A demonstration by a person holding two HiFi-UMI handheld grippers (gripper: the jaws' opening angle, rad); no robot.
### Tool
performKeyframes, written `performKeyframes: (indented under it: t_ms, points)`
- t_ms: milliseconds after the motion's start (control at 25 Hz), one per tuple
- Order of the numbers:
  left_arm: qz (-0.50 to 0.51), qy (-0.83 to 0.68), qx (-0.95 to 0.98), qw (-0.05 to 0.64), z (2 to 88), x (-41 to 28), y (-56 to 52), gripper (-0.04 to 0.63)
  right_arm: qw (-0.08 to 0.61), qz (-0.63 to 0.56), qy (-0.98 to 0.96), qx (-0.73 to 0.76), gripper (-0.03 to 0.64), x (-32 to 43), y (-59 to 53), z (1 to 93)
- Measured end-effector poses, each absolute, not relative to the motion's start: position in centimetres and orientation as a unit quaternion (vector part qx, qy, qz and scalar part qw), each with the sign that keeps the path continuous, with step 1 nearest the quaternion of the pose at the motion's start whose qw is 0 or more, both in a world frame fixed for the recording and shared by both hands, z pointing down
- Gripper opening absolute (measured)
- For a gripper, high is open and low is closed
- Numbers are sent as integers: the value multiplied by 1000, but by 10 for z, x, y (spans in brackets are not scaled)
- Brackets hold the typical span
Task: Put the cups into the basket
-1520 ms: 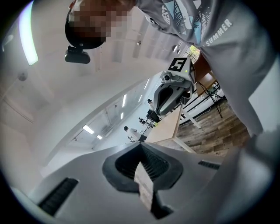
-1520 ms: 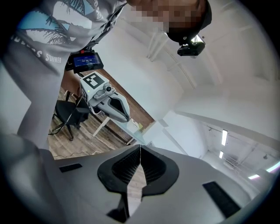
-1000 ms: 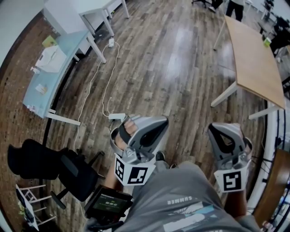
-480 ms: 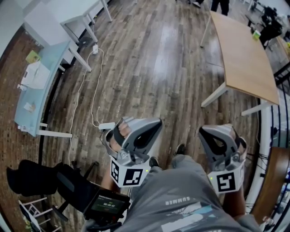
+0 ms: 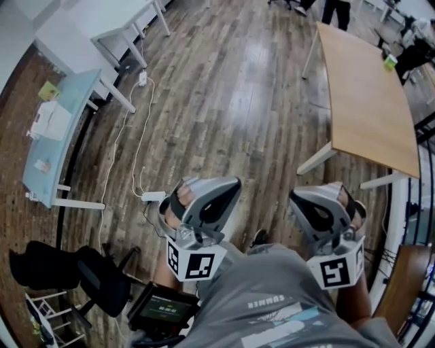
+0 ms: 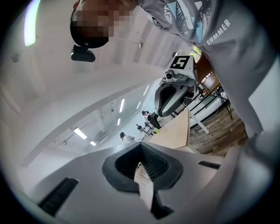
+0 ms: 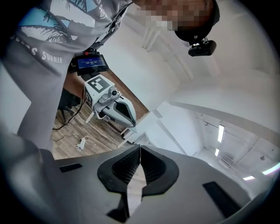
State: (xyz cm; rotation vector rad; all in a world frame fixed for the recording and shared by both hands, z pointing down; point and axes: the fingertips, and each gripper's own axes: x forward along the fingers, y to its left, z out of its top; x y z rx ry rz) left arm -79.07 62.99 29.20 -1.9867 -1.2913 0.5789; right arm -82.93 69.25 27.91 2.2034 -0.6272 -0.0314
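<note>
No cup or basket shows clearly in any view. A small green object [image 5: 389, 61] stands on the far edge of a wooden table [image 5: 367, 102]; I cannot tell what it is. My left gripper [image 5: 233, 183] is held close in front of the person's body above the wooden floor, shut and empty. My right gripper [image 5: 294, 198] is beside it, also shut and empty. In the left gripper view the left gripper [image 6: 140, 162] has its jaws together, with the right gripper [image 6: 174, 89] beyond. The right gripper view shows its own gripper [image 7: 139, 168] with jaws meeting, the left gripper [image 7: 114, 108] behind.
A light blue desk [image 5: 58, 146] with a white box stands at the left, a white desk [image 5: 102, 30] behind it. A power strip [image 5: 153, 196] with cable lies on the floor. A black chair [image 5: 102, 279] and a small screen [image 5: 163, 307] are at the lower left. People [image 5: 336, 10] stand far off.
The person has walked forward across the floor, carrying both grippers along; the wooden table now sits closer and the chair has slid toward the lower left. Both grippers stayed shut.
</note>
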Motion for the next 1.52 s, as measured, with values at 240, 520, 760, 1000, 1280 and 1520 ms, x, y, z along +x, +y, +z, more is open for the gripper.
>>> performKeyframes:
  t_ms: [240, 520, 760, 1000, 1280, 1520]
  points:
    - [217, -492, -766, 351, 293, -777, 650, -3, 406, -18, -257, 877, 14, -810, 714, 284]
    - [216, -494, -764, 354, 293, -727, 653, -3, 406, -8, -244, 881, 14, -766, 726, 287]
    - [238, -507, -753, 346, 279, -681, 659, -3, 411, -2, -222, 884, 14, -723, 730, 279]
    - [248, -529, -738, 338, 280, -643, 661, -3, 407, 4, -196, 892, 14, -682, 729, 276]
    - [238, -540, -736, 331, 291, -609, 685, -3, 394, 24, -200, 897, 14, -656, 750, 292]
    - [222, -523, -752, 335, 294, -572, 720, -3, 393, 13, -232, 890, 14, -610, 783, 292]
